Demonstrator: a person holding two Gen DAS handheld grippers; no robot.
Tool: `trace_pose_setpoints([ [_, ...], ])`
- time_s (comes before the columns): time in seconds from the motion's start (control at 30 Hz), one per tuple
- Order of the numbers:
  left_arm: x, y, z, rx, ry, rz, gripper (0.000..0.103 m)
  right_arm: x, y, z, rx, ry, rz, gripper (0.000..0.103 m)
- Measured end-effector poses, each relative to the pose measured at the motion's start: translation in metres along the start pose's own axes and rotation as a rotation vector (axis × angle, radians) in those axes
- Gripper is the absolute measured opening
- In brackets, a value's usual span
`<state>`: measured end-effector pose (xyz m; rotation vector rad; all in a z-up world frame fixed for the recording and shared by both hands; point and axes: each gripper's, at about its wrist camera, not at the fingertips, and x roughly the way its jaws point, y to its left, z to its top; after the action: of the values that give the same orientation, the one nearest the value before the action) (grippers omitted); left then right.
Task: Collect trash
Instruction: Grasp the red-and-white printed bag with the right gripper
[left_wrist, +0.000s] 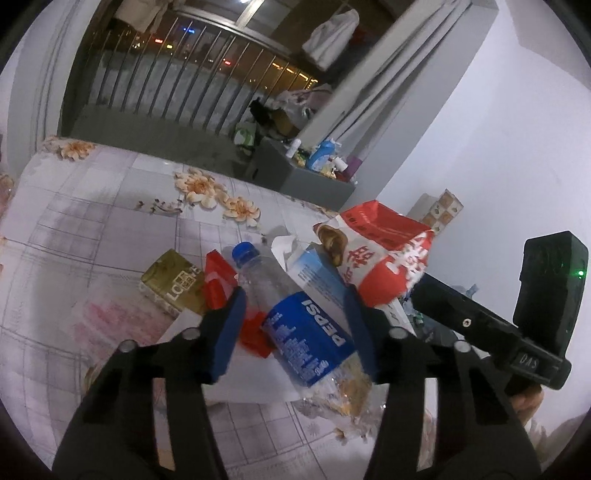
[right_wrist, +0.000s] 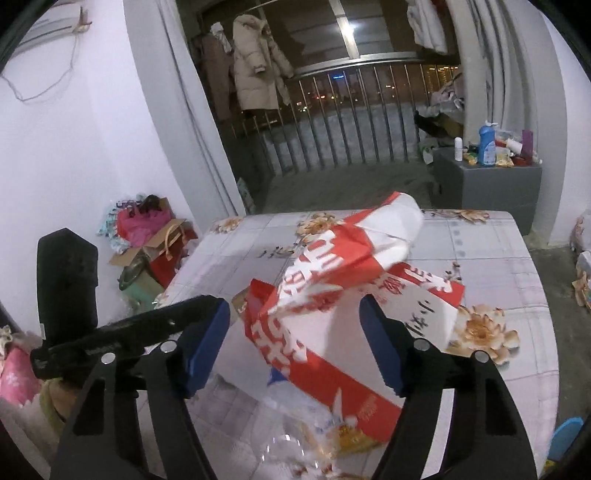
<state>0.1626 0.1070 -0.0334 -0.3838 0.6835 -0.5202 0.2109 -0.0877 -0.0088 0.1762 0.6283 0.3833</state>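
A pile of trash lies on the flowered table (left_wrist: 92, 221). In the left wrist view a clear Pepsi bottle (left_wrist: 295, 325) with a blue cap lies between the fingers of my open left gripper (left_wrist: 295, 332). Beside it lie a gold box (left_wrist: 173, 284), a red wrapper (left_wrist: 218, 280) and a red-and-white snack bag (left_wrist: 384, 254). In the right wrist view my right gripper (right_wrist: 295, 343) is open around the red-and-white bag (right_wrist: 332, 280), which rests on a red-and-white box (right_wrist: 417, 306) and clear plastic (right_wrist: 295, 424). The other gripper's body (right_wrist: 110, 332) shows at the left.
A grey cabinet (right_wrist: 487, 184) with bottles and clutter stands beyond the table by the balcony railing (right_wrist: 332, 129). A cardboard box with bags (right_wrist: 147, 251) sits on the floor left of the table. Coats hang by the window.
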Motion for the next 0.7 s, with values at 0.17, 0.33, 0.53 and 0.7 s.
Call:
trace_pose_setpoints([
  [0.17,0.025,0.008,0.007,-0.059,0.044,-0.055,0.034,0.018,0.002,0.002,0.024,0.028,-0.029,0.049],
  [0.33,0.041,0.009,0.011,-0.101,0.077,-0.1,0.033,0.021,-0.011,0.001,0.115,0.034,-0.001,0.012],
  [0.53,0.066,0.012,0.017,-0.196,0.146,-0.151,0.045,0.003,-0.029,-0.001,0.161,-0.001,-0.027,0.009],
  [0.7,0.091,0.014,0.022,-0.261,0.214,-0.167,0.052,0.002,-0.051,-0.012,0.246,0.015,0.019,0.009],
])
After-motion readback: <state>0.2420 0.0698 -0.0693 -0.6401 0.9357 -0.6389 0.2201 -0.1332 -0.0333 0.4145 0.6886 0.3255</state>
